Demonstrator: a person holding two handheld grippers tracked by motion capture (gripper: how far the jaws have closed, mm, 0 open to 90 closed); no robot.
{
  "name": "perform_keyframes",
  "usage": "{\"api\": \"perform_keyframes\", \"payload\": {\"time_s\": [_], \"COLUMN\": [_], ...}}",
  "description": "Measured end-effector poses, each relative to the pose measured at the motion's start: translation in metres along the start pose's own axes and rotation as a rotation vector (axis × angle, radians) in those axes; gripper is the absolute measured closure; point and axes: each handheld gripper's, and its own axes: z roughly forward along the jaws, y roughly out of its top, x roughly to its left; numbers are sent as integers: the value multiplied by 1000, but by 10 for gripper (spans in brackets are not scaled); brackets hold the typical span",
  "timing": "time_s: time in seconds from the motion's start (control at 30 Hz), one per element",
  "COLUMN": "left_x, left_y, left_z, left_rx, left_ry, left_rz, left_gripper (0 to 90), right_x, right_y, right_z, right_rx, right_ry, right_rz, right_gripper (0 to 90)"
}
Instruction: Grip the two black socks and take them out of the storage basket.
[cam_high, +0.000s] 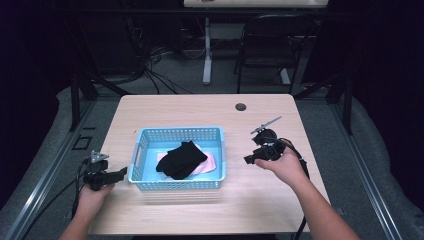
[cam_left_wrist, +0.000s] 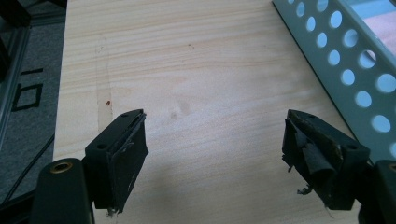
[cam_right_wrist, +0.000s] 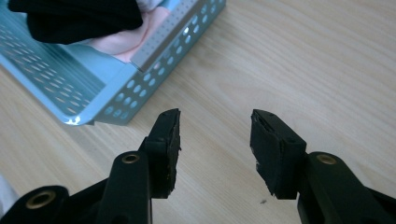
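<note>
Dark curtains and a tangle of floor cables frame a pale wooden table (cam_high: 165, 107), where a person holds a gripper in each hand on either side of a blue perforated basket (cam_high: 180, 134). From the high view, a black garment (cam_high: 181, 159) lies crumpled in the basket on top of a pink cloth (cam_high: 209, 165); the left gripper (cam_high: 121, 173) rests near the basket's left wall, the right gripper (cam_high: 248, 159) hovers just right of it.

Left gripper view: the left gripper's (cam_left_wrist: 215, 154) jaws stand wide apart over bare wood, holding nothing, the basket's holed wall (cam_left_wrist: 348, 60) at far right.

Right gripper view: the right gripper's (cam_right_wrist: 214, 144) jaws are moderately open and empty (the padding looks worn), pointing past the basket's corner (cam_right_wrist: 107, 112) toward the black garment (cam_right_wrist: 74, 18).

Judging by the layout, the garment is the likely next pick. A clean grasp would mean coming over the rim from above, pinching a raised fold of the black fabric alone, and leaving the pink cloth undisturbed.
</note>
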Motion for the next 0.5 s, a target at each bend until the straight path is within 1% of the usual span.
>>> {"api": "perform_keyframes", "payload": {"time_s": [0.1, 0.17, 0.2, 0.23, 0.27, 0.37, 0.4, 0.43, 0.5], "left_x": [0, 0, 0, 0, 0, 0, 0, 0, 0], "left_y": [0, 0, 0, 0, 0, 0, 0, 0, 0], "left_z": [0, 0, 0, 0, 0, 1, 1, 1, 1], "left_rx": [0, 1, 1, 2, 3, 4, 4, 4, 4], "left_ry": [0, -1, -1, -1, -1, -3, -3, -3, -4], "left_rz": [0, 1, 1, -1, -1, -1, -1, 0, 0], "left_gripper": [219, 219, 219, 219, 218, 219, 219, 219, 218], "right_x": [3, 5, 5, 7, 7, 11, 11, 13, 17], "right_y": [10, 16, 20, 24, 27, 41, 41, 48, 57], "right_z": [-4, -4, -5, -4, -4, -1, -1, 2, 6], "right_rx": [5, 10, 16, 8, 12, 7, 7, 5, -16], "right_ry": [10, 1, 0, -1, -4, 7, 7, 10, 20], "right_rz": [-32, -45, -63, -68, -77, -105, -105, -126, -141], "right_gripper": [526, 526, 526, 527, 527, 529, 529, 529, 530]}}
